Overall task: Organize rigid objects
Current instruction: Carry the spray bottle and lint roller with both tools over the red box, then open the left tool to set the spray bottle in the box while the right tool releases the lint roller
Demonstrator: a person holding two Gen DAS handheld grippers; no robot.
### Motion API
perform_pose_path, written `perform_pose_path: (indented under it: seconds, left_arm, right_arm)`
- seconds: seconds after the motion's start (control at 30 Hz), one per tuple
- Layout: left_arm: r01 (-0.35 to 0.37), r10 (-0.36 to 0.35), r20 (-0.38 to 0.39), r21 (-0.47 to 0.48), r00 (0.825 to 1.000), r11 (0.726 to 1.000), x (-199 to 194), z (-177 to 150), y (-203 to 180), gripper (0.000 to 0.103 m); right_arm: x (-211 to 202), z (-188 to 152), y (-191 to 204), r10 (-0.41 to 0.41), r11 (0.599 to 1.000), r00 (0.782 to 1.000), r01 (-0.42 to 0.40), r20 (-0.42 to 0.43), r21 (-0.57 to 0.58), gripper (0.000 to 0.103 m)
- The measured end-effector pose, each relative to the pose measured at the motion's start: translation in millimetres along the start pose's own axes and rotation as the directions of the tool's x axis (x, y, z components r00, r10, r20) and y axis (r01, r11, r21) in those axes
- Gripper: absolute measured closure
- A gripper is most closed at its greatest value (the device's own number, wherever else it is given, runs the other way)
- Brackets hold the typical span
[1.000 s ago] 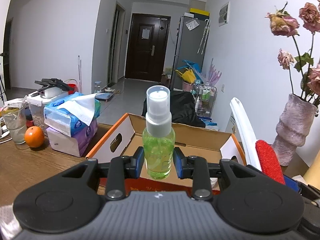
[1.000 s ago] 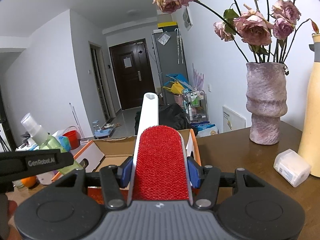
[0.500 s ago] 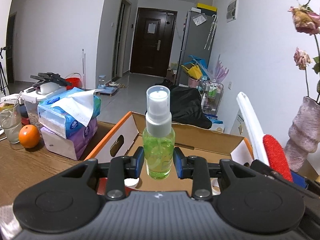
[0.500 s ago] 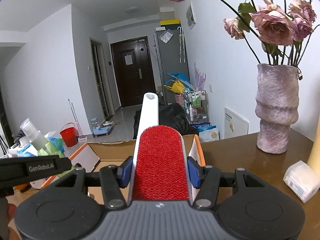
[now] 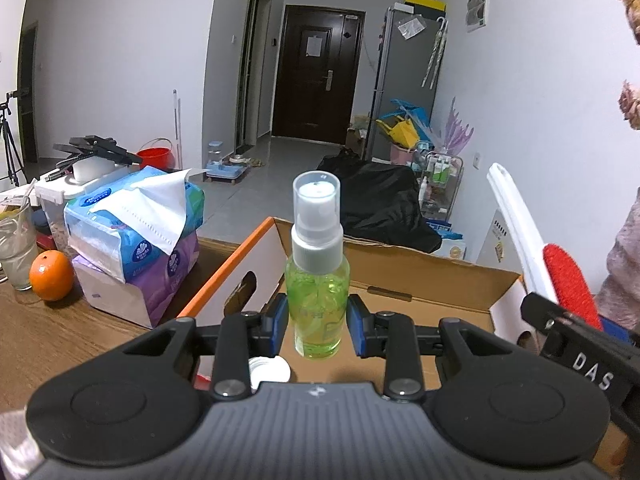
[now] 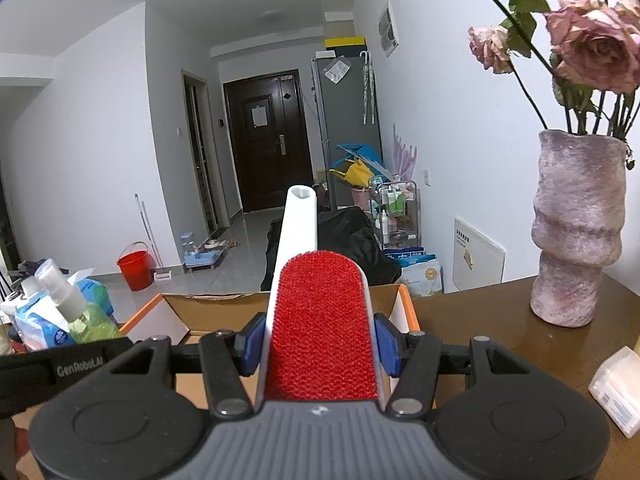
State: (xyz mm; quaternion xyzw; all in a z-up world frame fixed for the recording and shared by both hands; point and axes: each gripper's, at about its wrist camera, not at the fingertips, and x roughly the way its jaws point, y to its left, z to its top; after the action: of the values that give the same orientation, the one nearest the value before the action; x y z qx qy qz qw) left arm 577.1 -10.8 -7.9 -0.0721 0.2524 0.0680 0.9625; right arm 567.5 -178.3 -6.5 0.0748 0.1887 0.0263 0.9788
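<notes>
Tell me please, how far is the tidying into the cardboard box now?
Done: a white lid already lies in the cardboard box. In hand: the left gripper grips the green spray bottle upright over the box; the right gripper grips the red lint brush. Left: releasing both inside.
</notes>
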Motion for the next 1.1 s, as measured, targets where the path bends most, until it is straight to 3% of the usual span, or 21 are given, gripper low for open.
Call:
perform_pose_path:
  seconds: [0.37, 0.73, 0.8, 0.87, 0.9, 0.97, 1.03, 1.1]
  left_arm:
    - [-0.03, 0.031, -0.017, 0.014, 0.999, 0.999, 21, -3, 2, 0.071]
    - [0.022, -0.022, -0.014, 0.038, 1.0, 0.999, 29, -7, 1, 0.07]
    - [0.02, -0.02, 0.002, 0.054, 1.0, 0.998, 26, -7, -1, 0.066]
    - [0.002, -0.003, 0.013, 0.059, 1.0, 0.998, 24, -7, -2, 0.035]
    - [-0.012, 0.011, 0.02, 0.058, 1.0, 0.998, 23, -8, -2, 0.03]
    - [-0.036, 0.035, 0.028, 0.065, 0.999, 0.997, 22, -8, -2, 0.022]
    - [-0.051, 0.049, 0.021, 0.061, 0.999, 0.997, 23, -8, -1, 0.011]
    - [-0.07, 0.069, 0.025, 0.057, 0.997, 0.996, 22, -7, 0, 0.005]
  right_arm:
    - [32, -4, 1, 0.004, 1.0, 1.0, -0.005, -0.026, -0.017, 0.048]
    - [42, -8, 3, -0.002, 0.999, 0.999, 0.001, -0.052, -0.035, 0.048]
    - [45, -7, 3, -0.006, 0.999, 0.997, 0.004, -0.075, -0.037, 0.048]
    - [47, -6, 1, -0.017, 0.999, 0.996, 0.014, -0.083, -0.036, 0.048]
    - [47, -5, 0, -0.025, 0.999, 0.996, 0.022, -0.083, -0.037, 0.045]
    - [45, -3, -2, -0.027, 0.999, 0.996, 0.025, -0.086, -0.032, 0.037]
    - [42, -2, -4, -0.032, 0.999, 0.996, 0.031, -0.079, -0.022, 0.018]
    - [39, -2, -4, -0.042, 0.999, 0.997, 0.041, -0.066, -0.024, 0.008]
